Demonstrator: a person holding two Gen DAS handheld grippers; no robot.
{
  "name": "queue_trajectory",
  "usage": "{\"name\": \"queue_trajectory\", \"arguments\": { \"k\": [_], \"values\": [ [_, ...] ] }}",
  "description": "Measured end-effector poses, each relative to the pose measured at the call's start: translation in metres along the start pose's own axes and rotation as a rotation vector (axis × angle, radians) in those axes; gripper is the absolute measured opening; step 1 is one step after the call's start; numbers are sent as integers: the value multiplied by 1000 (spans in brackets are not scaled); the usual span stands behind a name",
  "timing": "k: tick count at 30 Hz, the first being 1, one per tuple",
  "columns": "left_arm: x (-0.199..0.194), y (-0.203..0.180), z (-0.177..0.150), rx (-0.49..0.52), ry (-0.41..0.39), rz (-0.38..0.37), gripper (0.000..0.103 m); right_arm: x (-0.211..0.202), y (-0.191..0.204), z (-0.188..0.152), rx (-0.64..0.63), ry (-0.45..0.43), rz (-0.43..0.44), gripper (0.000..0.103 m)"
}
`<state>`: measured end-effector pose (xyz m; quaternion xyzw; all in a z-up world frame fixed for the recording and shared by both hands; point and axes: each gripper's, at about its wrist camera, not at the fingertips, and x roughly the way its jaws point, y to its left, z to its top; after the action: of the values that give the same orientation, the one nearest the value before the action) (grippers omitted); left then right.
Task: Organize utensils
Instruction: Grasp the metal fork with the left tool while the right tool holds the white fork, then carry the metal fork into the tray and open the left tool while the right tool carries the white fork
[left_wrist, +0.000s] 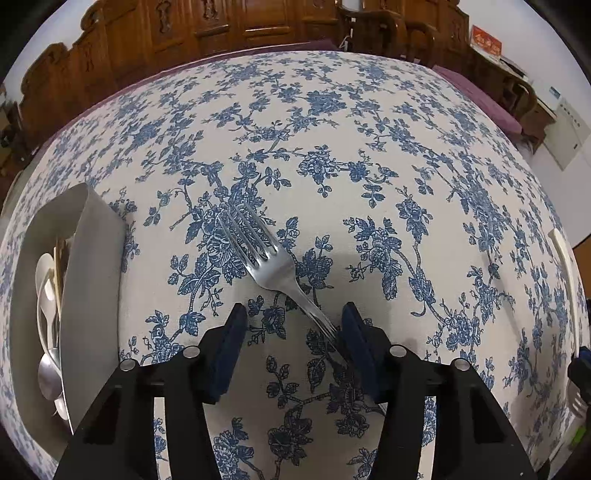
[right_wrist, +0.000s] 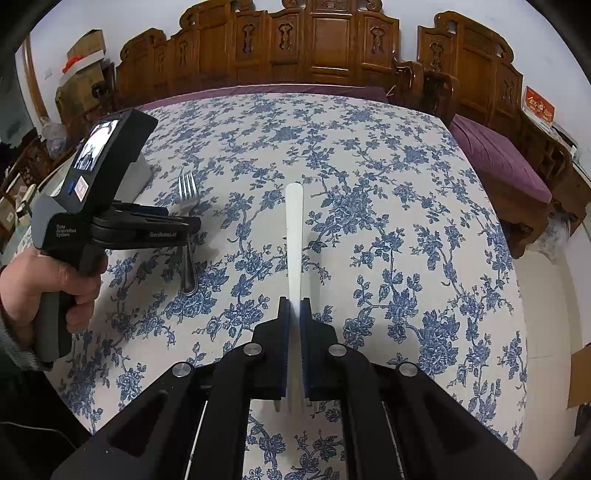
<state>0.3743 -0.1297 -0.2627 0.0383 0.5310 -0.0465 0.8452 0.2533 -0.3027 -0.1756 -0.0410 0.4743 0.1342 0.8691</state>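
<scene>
Though seemingly untouched — fork (left_wrist: 271, 264) between fingers (left_wrist: 231, 347).

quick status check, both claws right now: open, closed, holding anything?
Left claw: open, jaws straddling the metal fork handle on the tablecloth, not clamped.
Right claw: shut on the white plastic fork.

The shiny steel fork's (left_wrist: 273, 266) handle end is hidden behind the left gripper's (left_wrist: 293, 328) right pad. The grey utensil box (left_wrist: 92, 280) is cut off at the left edge, its spoons (left_wrist: 48, 369) partly concealed. The white plastic fork's (right_wrist: 294, 236) tines are mostly hidden between the right gripper's (right_wrist: 294, 306) pads.
</scene>
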Motion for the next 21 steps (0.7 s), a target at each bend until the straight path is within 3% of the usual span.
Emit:
{"name": "queue_trajectory", "arguments": {
  "k": [2, 3, 4, 9, 21],
  "values": [
    [-2, -1, -1, 13, -10, -7, 32, -1, 0, 0, -2, -1, 0, 7],
    [-3, -1, -2, 13, -13, -11, 19, -1, 0, 0, -2, -2, 3, 7],
    [-4, -1, -3, 13, -12, 2, 15, -1, 0, 0, 0, -1, 2, 7],
    [-8, 6, -9, 27, -1, -2, 6, -2, 2, 0, -4, -1, 3, 7],
    [-41, 13, -24, 79, -68, 29, 6, -10, 13, 4, -21, -27, 27, 7]
  ]
}}
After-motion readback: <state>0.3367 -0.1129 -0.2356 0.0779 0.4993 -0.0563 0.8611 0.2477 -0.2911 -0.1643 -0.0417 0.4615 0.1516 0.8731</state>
